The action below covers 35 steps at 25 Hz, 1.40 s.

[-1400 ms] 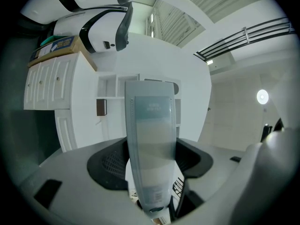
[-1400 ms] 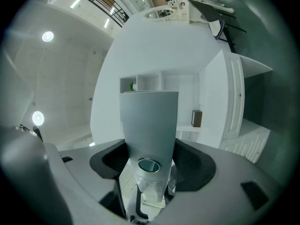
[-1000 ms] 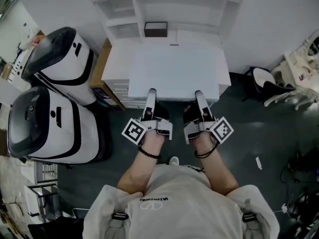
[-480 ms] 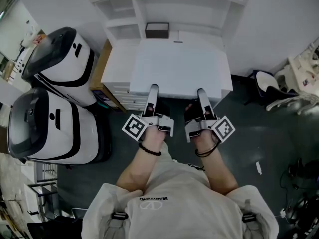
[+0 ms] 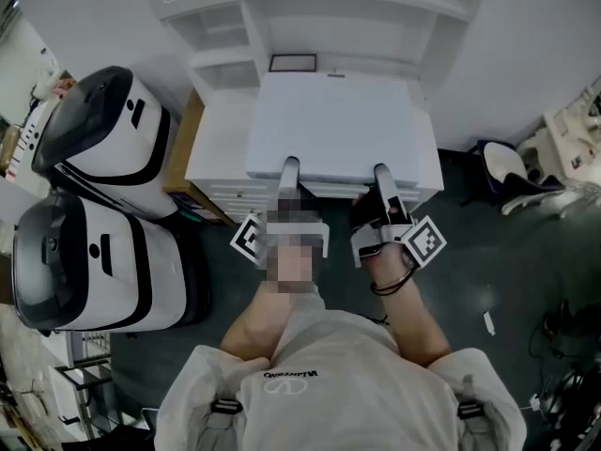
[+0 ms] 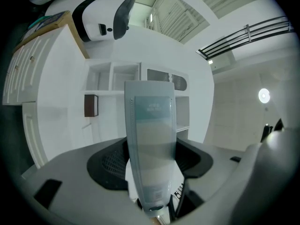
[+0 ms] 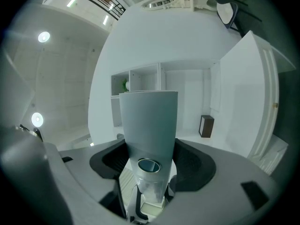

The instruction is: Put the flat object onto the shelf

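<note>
Left tool (image 5: 289, 167), right tool (image 5: 382, 173) gripping white board (image 5: 338, 125)

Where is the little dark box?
The little dark box stands at the top middle of the head view, in the white shelf unit, just past the far edge of the flat white board.

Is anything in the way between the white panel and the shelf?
Nothing visible stands between the flat white panel and the shelf. Only a small dark box sits on the shelf, at the open bay's left end.
</note>
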Tool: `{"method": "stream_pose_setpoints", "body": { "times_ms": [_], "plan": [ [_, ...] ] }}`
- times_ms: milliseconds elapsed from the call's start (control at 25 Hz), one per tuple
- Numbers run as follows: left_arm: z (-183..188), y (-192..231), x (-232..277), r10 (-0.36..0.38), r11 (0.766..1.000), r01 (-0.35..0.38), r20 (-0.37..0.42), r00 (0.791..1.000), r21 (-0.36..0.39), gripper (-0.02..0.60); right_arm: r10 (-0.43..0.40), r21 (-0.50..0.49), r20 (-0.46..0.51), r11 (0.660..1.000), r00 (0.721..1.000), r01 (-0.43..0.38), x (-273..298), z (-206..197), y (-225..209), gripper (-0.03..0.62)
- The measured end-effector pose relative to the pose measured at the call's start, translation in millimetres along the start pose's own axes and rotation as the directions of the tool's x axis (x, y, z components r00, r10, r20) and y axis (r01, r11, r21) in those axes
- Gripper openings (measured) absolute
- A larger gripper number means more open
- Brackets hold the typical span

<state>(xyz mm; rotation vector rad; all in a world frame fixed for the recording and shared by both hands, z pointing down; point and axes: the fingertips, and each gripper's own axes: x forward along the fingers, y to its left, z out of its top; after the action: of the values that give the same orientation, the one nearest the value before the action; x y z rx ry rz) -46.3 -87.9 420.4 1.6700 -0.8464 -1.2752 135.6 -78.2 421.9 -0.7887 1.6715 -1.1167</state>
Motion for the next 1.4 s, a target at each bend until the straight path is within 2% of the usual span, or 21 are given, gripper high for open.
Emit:
{"method": "stream_pose_setpoints", "body": {
  "times_ms": [520, 920, 1400],
  "plan": [
    [85, 38, 127, -0.031, 1.0, 0.031, -0.032, 0.999, -0.008, 0.291, 0.024, -0.016, 0.033, 1.0, 0.999, -0.023, 148, -2, -28, 0.299],
    [105, 34, 181, -0.085, 0.996, 0.083, -0.073, 0.994, -0.032, 0.291, 0.065, -0.06, 0.076, 0.996, 0.995, -0.06, 199, 11, -18, 0.299],
    [118, 17, 242, -0.123, 0.992, 0.123, -0.045, 0.991, 0.006, 0.291, 0.118, -0.053, 0.06, 0.992, 0.991, -0.115, 258, 37, -5, 0.299]
  ]
}}
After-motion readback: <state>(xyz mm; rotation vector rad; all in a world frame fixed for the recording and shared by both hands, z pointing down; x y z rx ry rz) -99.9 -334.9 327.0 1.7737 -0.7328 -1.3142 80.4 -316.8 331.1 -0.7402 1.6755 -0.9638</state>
